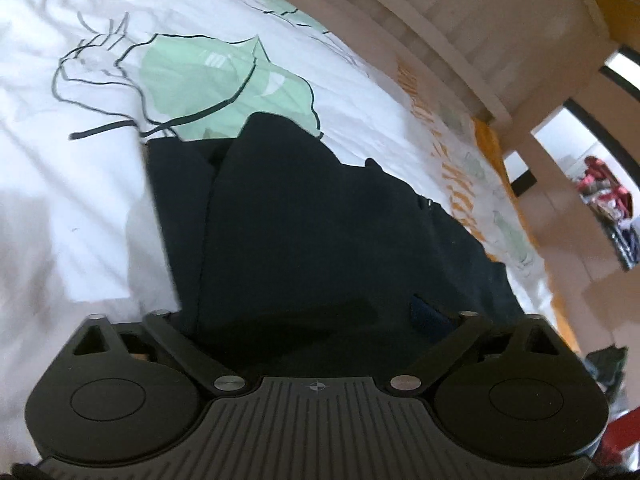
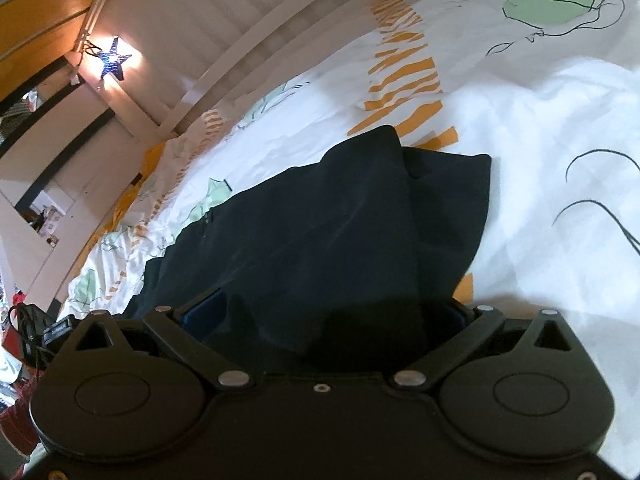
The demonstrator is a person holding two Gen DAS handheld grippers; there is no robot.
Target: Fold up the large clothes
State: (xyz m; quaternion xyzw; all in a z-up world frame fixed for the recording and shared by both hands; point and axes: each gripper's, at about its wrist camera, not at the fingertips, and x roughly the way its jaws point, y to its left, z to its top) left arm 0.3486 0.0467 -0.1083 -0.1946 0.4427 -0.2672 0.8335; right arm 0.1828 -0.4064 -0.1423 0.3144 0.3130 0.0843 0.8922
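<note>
Both grippers hang low over a dark garment (image 1: 320, 220) spread on the bed.

The garment lies on the white duvet (image 1: 60, 200), partly doubled over, its near edge running between the fingers of the left gripper (image 1: 316, 316) and the right gripper (image 2: 320, 316). Both sets of jaws stand wide; the blue pads (image 2: 204, 308) flank the cloth without pinching it, probably lined up to take that edge for a fold. No brand, label or readable writing shows on anything.
</note>
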